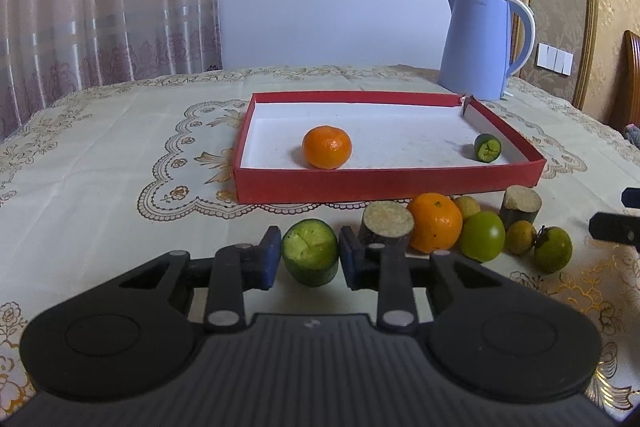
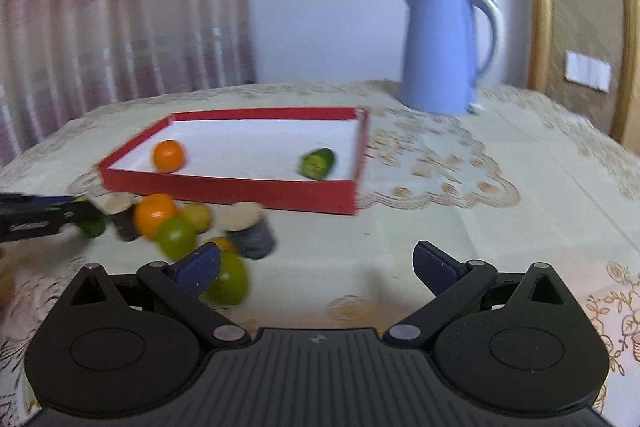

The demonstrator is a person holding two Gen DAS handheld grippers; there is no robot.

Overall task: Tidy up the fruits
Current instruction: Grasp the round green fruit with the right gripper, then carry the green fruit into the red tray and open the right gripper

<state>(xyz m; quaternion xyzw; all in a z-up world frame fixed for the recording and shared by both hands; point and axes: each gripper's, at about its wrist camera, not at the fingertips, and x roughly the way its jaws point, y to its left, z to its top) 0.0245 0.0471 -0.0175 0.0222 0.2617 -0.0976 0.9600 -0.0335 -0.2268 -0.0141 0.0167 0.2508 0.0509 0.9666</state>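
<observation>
A red tray [image 1: 384, 183] with a white floor holds an orange [image 1: 327, 147] and a green cucumber piece [image 1: 487, 147]. In front of it lies a row of fruit. My left gripper [image 1: 309, 255] is shut on a cut cucumber piece [image 1: 310, 253] at the row's left end, low on the tablecloth. Beside it are a dark sugarcane stub [image 1: 387, 225], an orange [image 1: 436, 223], a green fruit [image 1: 481, 236] and more. My right gripper [image 2: 316, 267] is open and empty, right of the row; a green fruit [image 2: 232, 279] sits by its left finger. The tray [image 2: 228, 187] also shows there.
A blue electric kettle [image 1: 478, 45] stands at the table's back right, behind the tray. A patterned cream tablecloth [image 1: 100, 155] covers the table. A curtain hangs at the back left. The right wrist view is motion-blurred.
</observation>
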